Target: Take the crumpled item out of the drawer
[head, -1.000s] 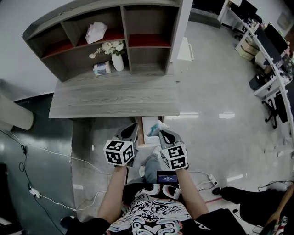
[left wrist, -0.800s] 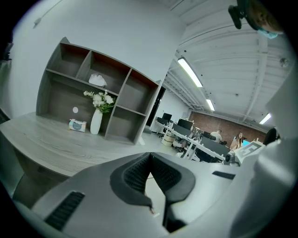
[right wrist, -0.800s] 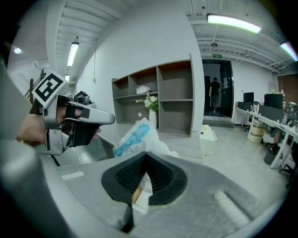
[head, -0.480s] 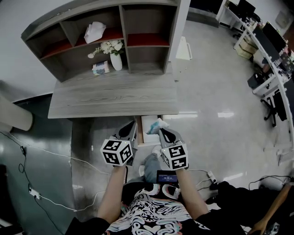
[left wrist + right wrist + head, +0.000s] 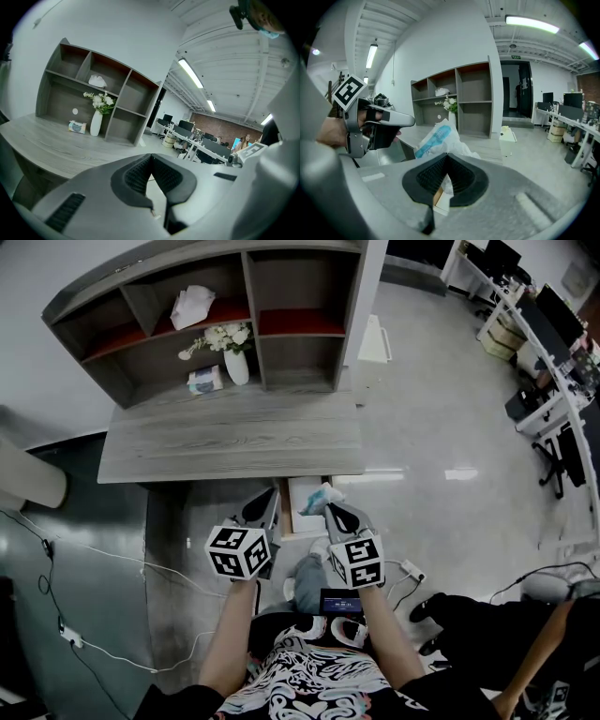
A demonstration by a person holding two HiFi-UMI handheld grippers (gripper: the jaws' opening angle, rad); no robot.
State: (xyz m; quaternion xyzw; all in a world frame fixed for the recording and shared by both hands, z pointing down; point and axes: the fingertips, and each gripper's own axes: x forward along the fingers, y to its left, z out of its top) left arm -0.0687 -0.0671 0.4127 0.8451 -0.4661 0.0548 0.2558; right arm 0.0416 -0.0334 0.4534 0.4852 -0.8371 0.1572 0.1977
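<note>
The crumpled item (image 5: pixel 322 494) is a white and blue plastic wrapper. My right gripper (image 5: pixel 329 510) is shut on it, and it hangs just above the open drawer (image 5: pixel 302 515) under the desk's front edge. In the right gripper view the wrapper (image 5: pixel 436 137) sticks up past the closed jaws of the right gripper (image 5: pixel 447 158). My left gripper (image 5: pixel 264 505) hovers left of the drawer, shut with nothing in it. Its jaws meet in the left gripper view (image 5: pixel 150 158). From the right gripper view, the left gripper (image 5: pixel 371 126) shows at the left.
The grey wooden desk (image 5: pixel 234 442) carries a shelf unit with a vase of flowers (image 5: pixel 235 356), a tissue pack (image 5: pixel 205 379) and a white wad (image 5: pixel 192 304). Cables run over the floor at left. Another person (image 5: pixel 487 634) is at the lower right.
Both grippers have hardly moved, and the wrapper stays in the right one. The person at the lower right has shifted further into view.
</note>
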